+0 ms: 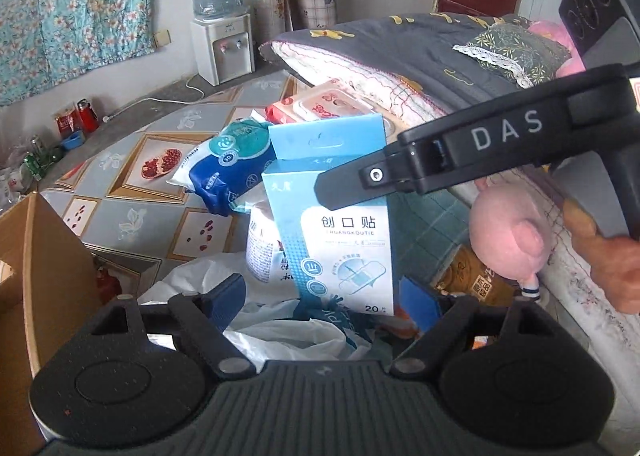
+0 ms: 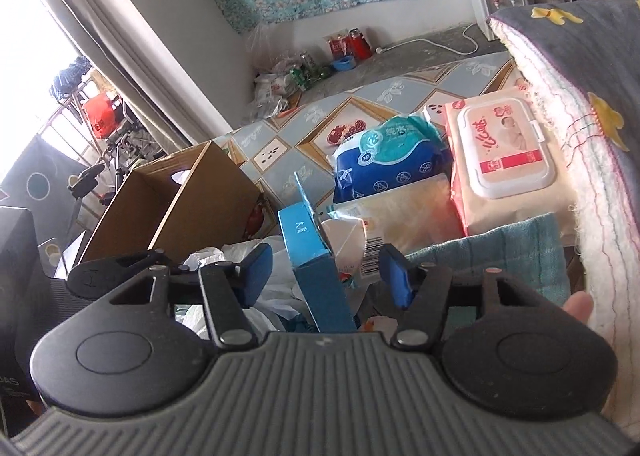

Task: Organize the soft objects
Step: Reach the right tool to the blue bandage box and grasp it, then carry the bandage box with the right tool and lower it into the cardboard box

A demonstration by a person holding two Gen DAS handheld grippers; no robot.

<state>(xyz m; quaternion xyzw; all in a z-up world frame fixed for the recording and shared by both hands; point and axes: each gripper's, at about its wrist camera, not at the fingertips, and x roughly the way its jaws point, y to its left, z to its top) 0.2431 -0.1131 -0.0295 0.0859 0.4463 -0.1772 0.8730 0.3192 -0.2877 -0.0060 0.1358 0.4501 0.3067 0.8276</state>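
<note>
A light blue plaster box (image 1: 344, 232) stands upright in a pile of soft goods. In the right wrist view the plaster box (image 2: 316, 276) is edge-on between the blue pads of my right gripper (image 2: 326, 276), with a gap on each side, so the gripper is open. From the left wrist view, one black finger (image 1: 344, 181) of that gripper crosses the box's face. My left gripper (image 1: 322, 300) is wide open just below the box, over a white plastic bag (image 1: 280, 328). A pink plush toy (image 1: 508, 244) lies to the right, beside a hand (image 1: 616, 268).
A blue wipes pack (image 2: 392, 159), a pink lidded wipes pack (image 2: 504, 159) and a teal towel (image 2: 500, 252) lie on the patterned tablecloth (image 1: 132, 215). A folded grey quilt (image 1: 420, 51) rises at the right. An open cardboard box (image 2: 180, 199) stands at the left.
</note>
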